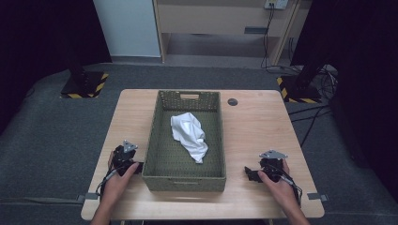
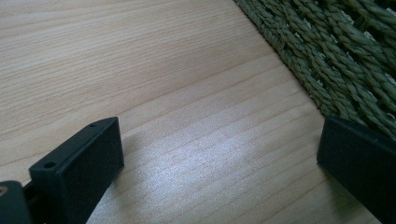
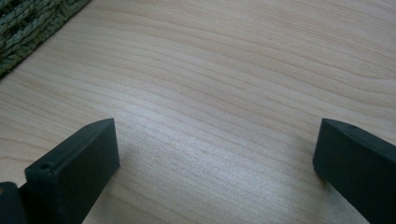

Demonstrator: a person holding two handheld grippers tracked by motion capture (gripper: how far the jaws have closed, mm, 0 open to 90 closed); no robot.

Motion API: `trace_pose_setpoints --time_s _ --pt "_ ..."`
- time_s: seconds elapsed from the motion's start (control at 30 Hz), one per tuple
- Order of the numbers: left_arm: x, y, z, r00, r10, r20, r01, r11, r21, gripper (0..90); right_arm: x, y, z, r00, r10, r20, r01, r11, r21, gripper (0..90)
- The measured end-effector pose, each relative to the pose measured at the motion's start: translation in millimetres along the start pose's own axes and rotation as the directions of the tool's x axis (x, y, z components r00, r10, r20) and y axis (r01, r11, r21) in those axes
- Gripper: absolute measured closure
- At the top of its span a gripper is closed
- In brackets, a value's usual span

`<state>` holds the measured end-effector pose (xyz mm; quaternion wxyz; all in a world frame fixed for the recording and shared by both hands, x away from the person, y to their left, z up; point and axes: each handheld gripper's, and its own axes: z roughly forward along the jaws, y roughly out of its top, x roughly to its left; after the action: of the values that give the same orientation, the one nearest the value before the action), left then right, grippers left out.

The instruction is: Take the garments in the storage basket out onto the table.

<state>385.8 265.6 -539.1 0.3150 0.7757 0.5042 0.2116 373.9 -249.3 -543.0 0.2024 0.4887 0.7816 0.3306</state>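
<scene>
A green woven basket [image 1: 156, 136] stands in the middle of the wooden table [image 1: 253, 126], and a crumpled white cloth [image 1: 189, 133] lies inside it. My left gripper [image 1: 126, 158] rests on the table just left of the basket's near corner. In the left gripper view it [image 2: 219, 149] is open over bare wood, with the basket wall [image 2: 327, 60] beside its right jaw. My right gripper [image 1: 260, 172] rests on the table to the right of the basket. The right gripper view has it [image 3: 217, 144] open too, nothing between the jaws, and a basket corner [image 3: 28, 23] at top left.
A small dark round grommet [image 1: 232, 101] sits in the table's far right part. Grey carpet surrounds the table. Two stand bases with yellow-black tape [image 1: 84, 84] [image 1: 300, 89] and cables lie on the floor beyond the far edge.
</scene>
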Motion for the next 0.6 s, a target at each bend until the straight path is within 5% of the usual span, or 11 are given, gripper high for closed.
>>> trace_pose_setpoints --time_s 0.6 --pt "-1.1 -0.5 -0.5 0.9999 -0.008 -0.007 0.008 1.0 0.0 0.0 2.6 0.9 0.8 0.9991 0.029 0.03 -0.029 1.0 -0.001 0.4"
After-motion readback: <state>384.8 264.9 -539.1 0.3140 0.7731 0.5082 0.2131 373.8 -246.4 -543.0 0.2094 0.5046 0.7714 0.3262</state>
